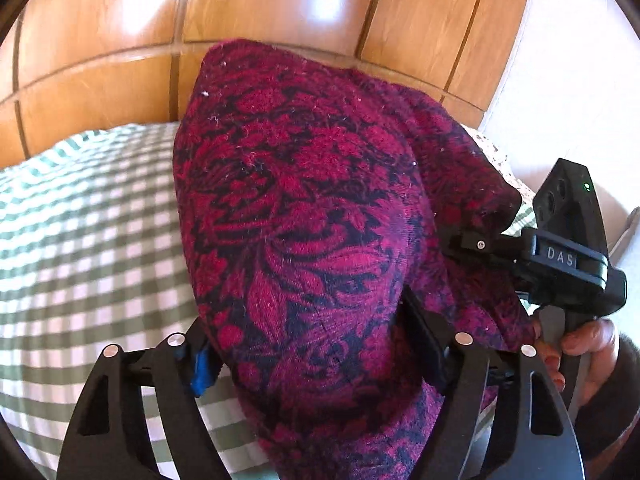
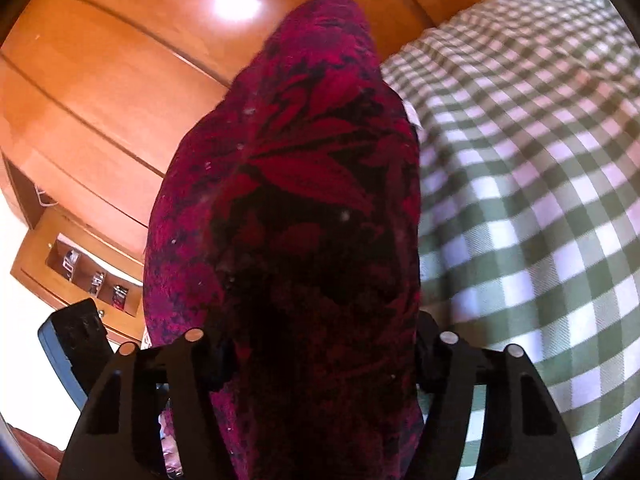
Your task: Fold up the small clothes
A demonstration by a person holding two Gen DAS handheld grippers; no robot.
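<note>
A red and dark floral garment (image 1: 304,216) fills the middle of both views, lifted above the bed. My left gripper (image 1: 316,344) is shut on the garment, its fingertips hidden under the cloth. In the left wrist view the right gripper (image 1: 532,256) shows at the right, held by a hand, its fingers buried in the cloth's far edge. In the right wrist view the garment (image 2: 296,208) drapes over my right gripper (image 2: 316,364), which is shut on it; the fingertips are covered. The left gripper's body (image 2: 76,340) shows at the lower left there.
A green and white checked bedsheet (image 1: 88,224) lies below and also shows in the right wrist view (image 2: 528,184). A wooden headboard (image 1: 120,48) stands behind. A wooden bedside unit with small items (image 2: 88,276) is at the left. A pale wall (image 1: 568,60) is at the right.
</note>
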